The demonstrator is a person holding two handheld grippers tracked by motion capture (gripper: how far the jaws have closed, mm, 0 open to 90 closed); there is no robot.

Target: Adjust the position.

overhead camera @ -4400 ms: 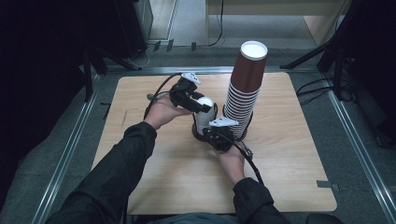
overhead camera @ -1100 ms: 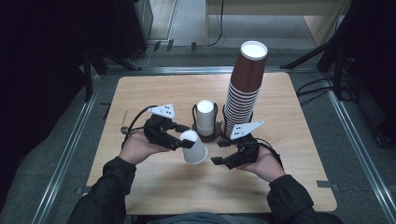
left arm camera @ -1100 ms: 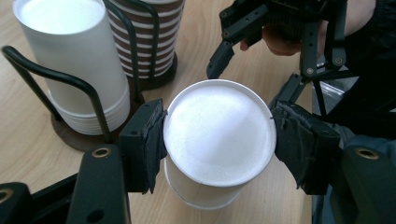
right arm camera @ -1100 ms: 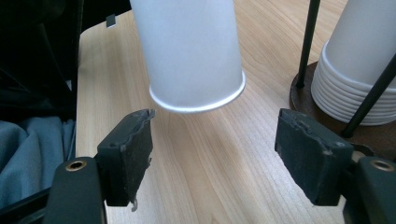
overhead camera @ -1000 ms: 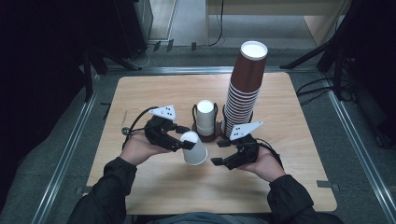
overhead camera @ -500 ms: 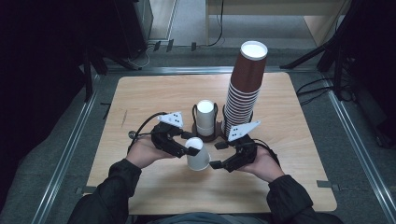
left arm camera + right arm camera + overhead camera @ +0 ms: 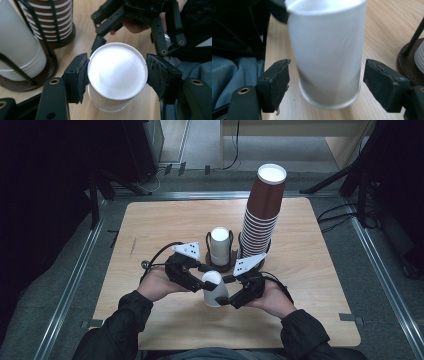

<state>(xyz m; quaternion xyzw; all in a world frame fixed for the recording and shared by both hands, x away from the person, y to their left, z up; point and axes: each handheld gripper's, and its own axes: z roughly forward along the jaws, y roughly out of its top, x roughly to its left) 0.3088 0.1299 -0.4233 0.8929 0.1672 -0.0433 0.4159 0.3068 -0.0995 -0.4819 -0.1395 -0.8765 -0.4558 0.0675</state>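
Pale wood-grain table (image 7: 320, 270) under both my grippers. A smooth white paper cup (image 7: 117, 75), round-rimmed, sits pinched at its rim between my left gripper's (image 7: 117, 75) black padded jaws. My right gripper (image 7: 327, 87) flanks its base, jaws spread, untouching.

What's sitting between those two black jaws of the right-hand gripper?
The white paper cup stands between them, with a gap at each side in the right gripper view. The left gripper pinches its rim in the left gripper view.
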